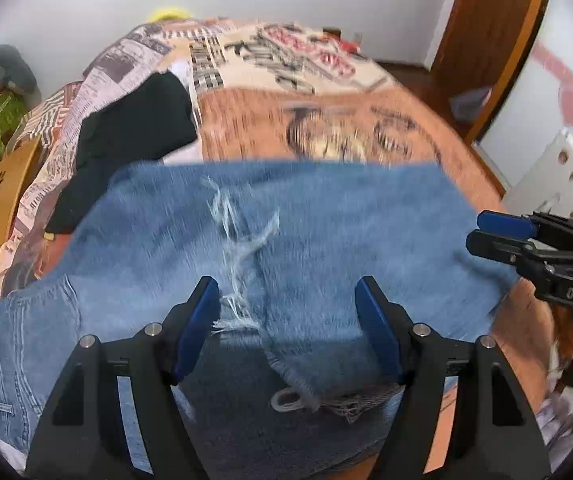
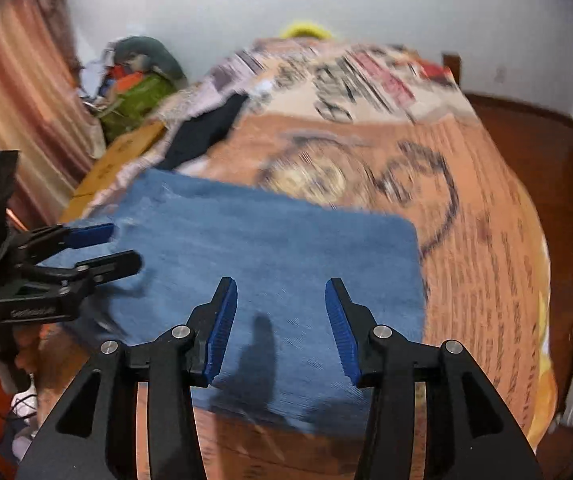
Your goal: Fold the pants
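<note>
Mostly motion-blurred, bedspread (image 2: 466,208) print unreadable. Jeans (image 1: 286,232) lie folded on the bed, blue denim, frayed white threads, waistband cut off at left frame edge. Left gripper (image 1: 286,312) and right gripper (image 2: 281,312) both spread apart over the denim, gripping nothing.
</note>
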A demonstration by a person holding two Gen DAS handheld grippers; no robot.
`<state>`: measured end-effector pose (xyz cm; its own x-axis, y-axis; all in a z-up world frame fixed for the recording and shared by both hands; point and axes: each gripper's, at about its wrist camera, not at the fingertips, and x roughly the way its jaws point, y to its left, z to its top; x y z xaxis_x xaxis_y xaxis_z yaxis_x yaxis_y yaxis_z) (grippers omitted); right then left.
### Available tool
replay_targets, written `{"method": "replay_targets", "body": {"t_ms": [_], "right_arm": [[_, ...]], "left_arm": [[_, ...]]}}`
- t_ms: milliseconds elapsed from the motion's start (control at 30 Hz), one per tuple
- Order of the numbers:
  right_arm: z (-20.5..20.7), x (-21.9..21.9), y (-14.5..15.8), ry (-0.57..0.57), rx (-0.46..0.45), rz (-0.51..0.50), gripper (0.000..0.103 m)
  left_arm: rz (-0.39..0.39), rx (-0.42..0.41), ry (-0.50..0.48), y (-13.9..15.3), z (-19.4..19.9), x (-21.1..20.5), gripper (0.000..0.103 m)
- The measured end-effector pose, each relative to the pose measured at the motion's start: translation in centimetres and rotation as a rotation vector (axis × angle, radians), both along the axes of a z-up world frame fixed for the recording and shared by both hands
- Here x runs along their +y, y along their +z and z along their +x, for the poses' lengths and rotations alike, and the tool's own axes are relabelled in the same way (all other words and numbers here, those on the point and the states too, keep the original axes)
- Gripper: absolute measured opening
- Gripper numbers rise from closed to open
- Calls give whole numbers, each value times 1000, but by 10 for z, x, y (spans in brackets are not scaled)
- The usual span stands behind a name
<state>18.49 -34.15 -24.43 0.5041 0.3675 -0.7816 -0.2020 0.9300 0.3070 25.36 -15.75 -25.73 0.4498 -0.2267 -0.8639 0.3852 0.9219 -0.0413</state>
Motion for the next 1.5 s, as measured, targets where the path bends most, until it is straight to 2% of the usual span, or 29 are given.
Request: {"method": "replay_targets", "body": {"t_ms": [67,100,167,467,600,700,867,1033,1233,1500], "right_arm": [[-5,-1,-15,3,31,-7,42],[-11,-2,-18,3,12,-2,42],[-18,-2,-16,-4,-13,-9,43],[-25,-3,-7,-28,-5,-60,43],[-28,-1,12,-27,-32,-63,43],[-30,8,31,-16,-86,-70,49],[-31,35,66,29,-184,-73,49],[-30,70,90,92,-260,-66,49],[-24,116,94,174,-276,-73,49],[-19,164,64,265,-206,-114,49]], "left_arm": [[19,-9,-17,-6,-6,1,71],[24,-20,-26,-5,-10,2,72],[29,-30,-32,-5,-14,5,74],[-1,-51,6,2,-25,28,75],[4,-113,48,21,-33,45,75],[-24,-170,106,43,-41,73,75],[-50,-246,216,73,-57,127,75],[-53,-292,319,87,-76,181,75],[-92,-264,439,73,-97,240,77],[-197,-116,547,18,-119,287,77]]}}
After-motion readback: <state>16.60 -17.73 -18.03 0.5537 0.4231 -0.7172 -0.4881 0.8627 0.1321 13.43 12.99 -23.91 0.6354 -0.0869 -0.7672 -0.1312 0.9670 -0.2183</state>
